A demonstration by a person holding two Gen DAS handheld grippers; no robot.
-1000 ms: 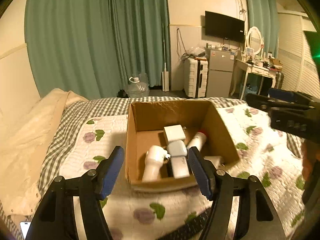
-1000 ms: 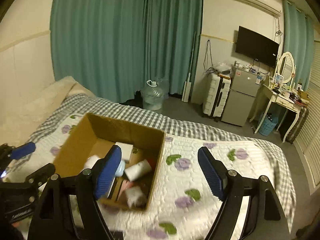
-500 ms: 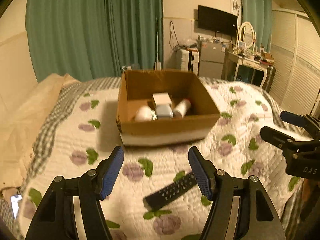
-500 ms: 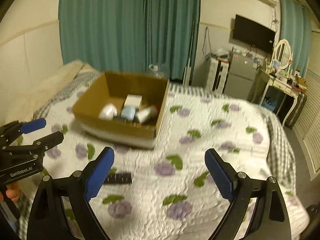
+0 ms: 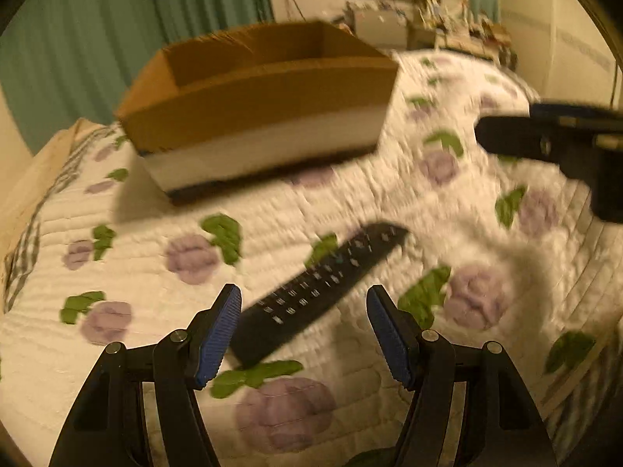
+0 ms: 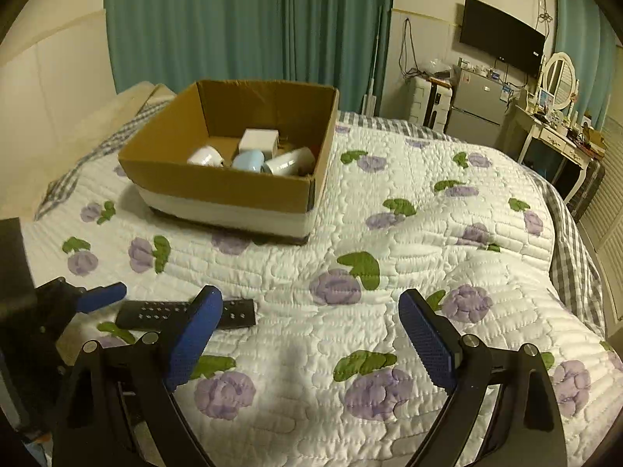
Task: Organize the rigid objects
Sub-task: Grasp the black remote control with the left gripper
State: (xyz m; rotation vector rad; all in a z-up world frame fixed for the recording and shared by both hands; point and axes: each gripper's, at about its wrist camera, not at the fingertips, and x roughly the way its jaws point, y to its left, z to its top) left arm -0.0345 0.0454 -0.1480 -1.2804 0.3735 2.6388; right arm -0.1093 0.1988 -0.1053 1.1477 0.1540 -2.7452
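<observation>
The long black plastic remote control [image 5: 319,292] lies flat on the white quilt with purple flowers and green leaves [image 6: 409,233], on the near left part of the bed. The left gripper [image 5: 303,330] is low over it with its two blue pads wide apart, and the near end of the remote sits between them. It holds nothing. The right gripper [image 6: 307,334] is also spread wide and empty, over bare quilt to the right of the remote.

What could go wrong? The remote lies slanted between the pads, not straight. If the pads close now, I think they may catch only a corner, and the remote could twist or slip out. The quilt is soft and puffy, so the remote may sink in, and a pad could pinch the cloth too. The left view is blurry, so the aim looks hard to judge.

The open brown cardboard box with a white band at the bottom [image 6: 229,190] sits farther back on the bed, well apart from the remote. Inside are a small white box [image 6: 259,142], a pale blue bottle [image 6: 247,160] and two white bottles [image 6: 290,160]. Its near wall stands in the way, so the remote would need to go up and over it. Nothing else lies between remote and box.
</observation>
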